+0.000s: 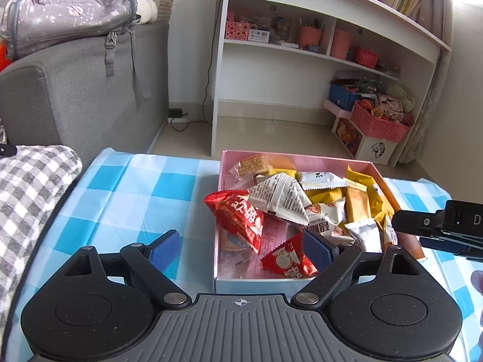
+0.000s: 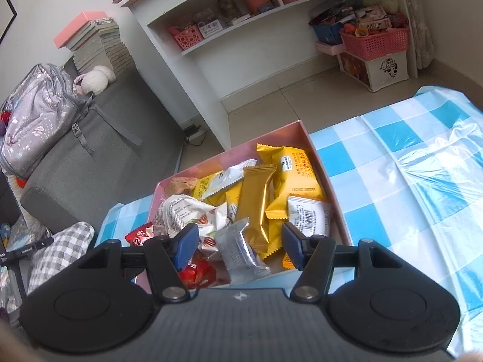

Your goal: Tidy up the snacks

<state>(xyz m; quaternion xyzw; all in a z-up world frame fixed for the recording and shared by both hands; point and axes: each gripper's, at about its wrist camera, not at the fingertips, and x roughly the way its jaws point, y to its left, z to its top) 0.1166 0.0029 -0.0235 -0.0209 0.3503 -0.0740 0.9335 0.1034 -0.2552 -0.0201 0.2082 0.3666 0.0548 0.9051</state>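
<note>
My left tongs (image 1: 238,249) stand wide open over the near left corner of the pink box (image 1: 289,158) on the table (image 1: 135,193), gripping nothing. My right tongs (image 2: 238,249) are half open and empty, above a silver packet (image 2: 241,252) whose long axis runs near to far; this hand is nearer to it. On the yellow packet (image 2: 297,170) I read only a date code, on a white one (image 1: 321,221) "Pecan".
</note>
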